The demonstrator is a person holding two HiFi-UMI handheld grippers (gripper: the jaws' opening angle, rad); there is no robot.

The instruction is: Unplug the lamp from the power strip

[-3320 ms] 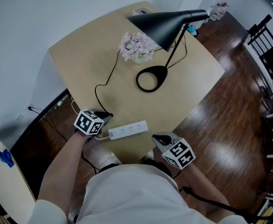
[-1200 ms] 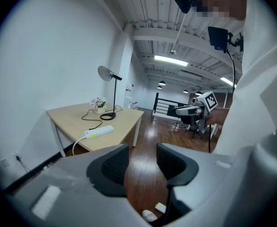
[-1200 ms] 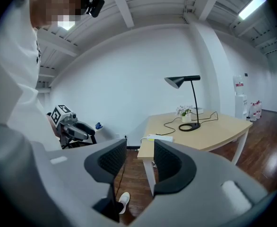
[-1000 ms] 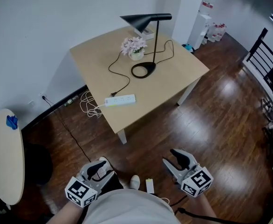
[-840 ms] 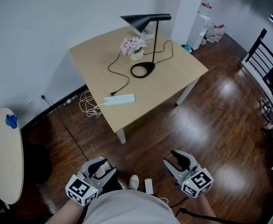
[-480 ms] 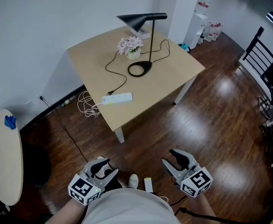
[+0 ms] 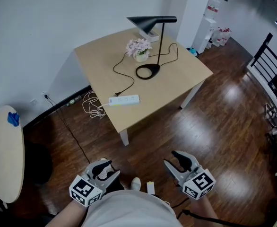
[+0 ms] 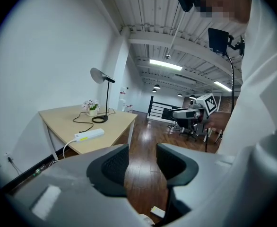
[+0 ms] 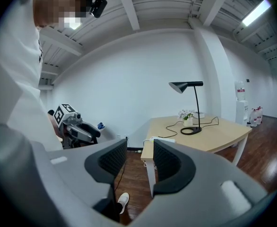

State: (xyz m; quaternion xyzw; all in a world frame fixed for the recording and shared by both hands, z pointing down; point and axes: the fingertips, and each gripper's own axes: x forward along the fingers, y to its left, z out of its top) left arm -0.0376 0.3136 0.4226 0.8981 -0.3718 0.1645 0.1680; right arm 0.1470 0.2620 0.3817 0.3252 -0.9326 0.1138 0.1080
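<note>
The black desk lamp [image 7: 153,37] stands on the wooden table [image 7: 190,70], far from me. Its black cord [image 7: 117,72] runs toward the white power strip [image 7: 124,100] near the table's front edge. The cord's end lies at the strip's left end; it is too small to tell whether the plug is in. Both grippers hang low beside my body, well away from the table. My left gripper [image 7: 106,170] [image 8: 141,162] is open and empty. My right gripper [image 7: 175,162] [image 9: 141,162] is open and empty too. Lamp [image 8: 103,96] [image 9: 191,105] and strip [image 8: 89,134] [image 9: 157,139] show small in both gripper views.
A pot of pink flowers [image 7: 138,48] stands beside the lamp. White cables [image 7: 91,109] coil on the dark wooden floor under the table's left edge. A round table [image 7: 4,155] stands at the left. Black railing and chairs [image 7: 275,74] line the right side.
Since the earliest frame I have stepped back from the table, both grippers away from the strip. Over the last second only the view shifts slightly; the grippers stay low and open.
</note>
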